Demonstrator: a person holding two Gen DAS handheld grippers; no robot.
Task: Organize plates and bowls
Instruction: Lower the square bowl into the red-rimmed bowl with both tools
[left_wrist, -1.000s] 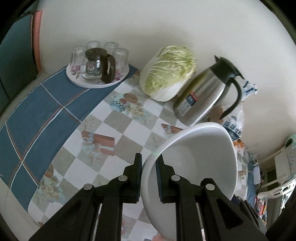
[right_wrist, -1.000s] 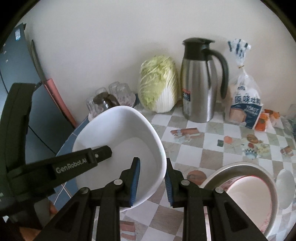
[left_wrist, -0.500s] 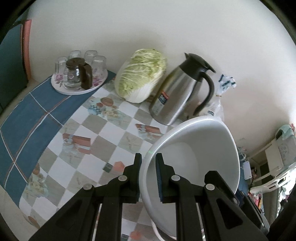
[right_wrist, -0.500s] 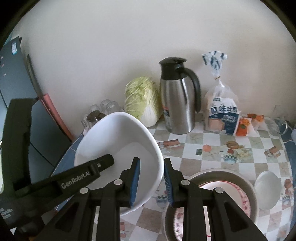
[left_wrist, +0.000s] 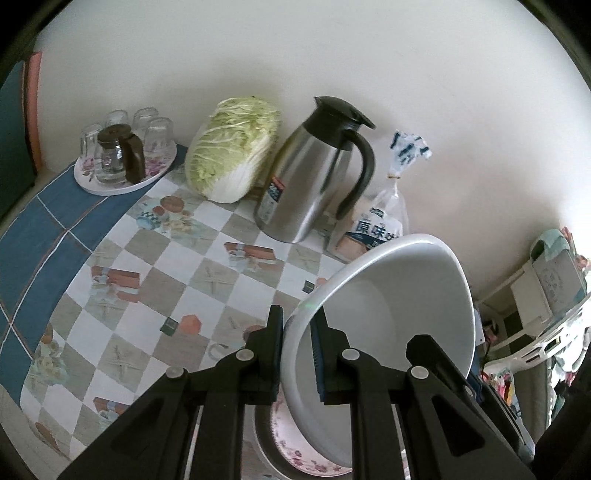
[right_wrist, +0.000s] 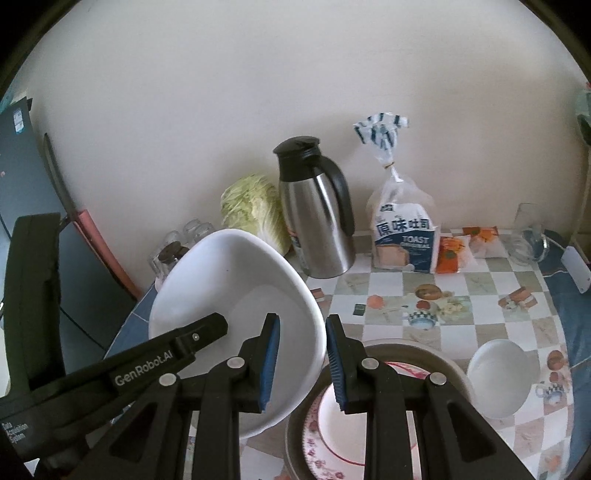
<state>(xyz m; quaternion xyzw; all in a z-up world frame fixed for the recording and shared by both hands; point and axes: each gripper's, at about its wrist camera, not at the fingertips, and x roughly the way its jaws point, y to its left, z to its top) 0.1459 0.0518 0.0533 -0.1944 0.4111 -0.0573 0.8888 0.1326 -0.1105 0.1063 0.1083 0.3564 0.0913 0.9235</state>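
Note:
A large white bowl is held tilted in the air. My left gripper is shut on its left rim. It also shows in the right wrist view. My right gripper straddles its right rim with the jaws apart and a visible gap to the rim. Below sits a grey-rimmed plate with a floral plate inside, also seen in the left wrist view. A small white bowl stands on the table to the right.
Along the wall stand a tray of glasses with a glass pot, a cabbage, a steel thermos jug, a toast bag, snack packets and a glass. The checkered tablecloth covers the table.
Both grippers and the white bowl moved right and back from the wall, over the floral plate. The right gripper's jaws have opened wider around the rim.

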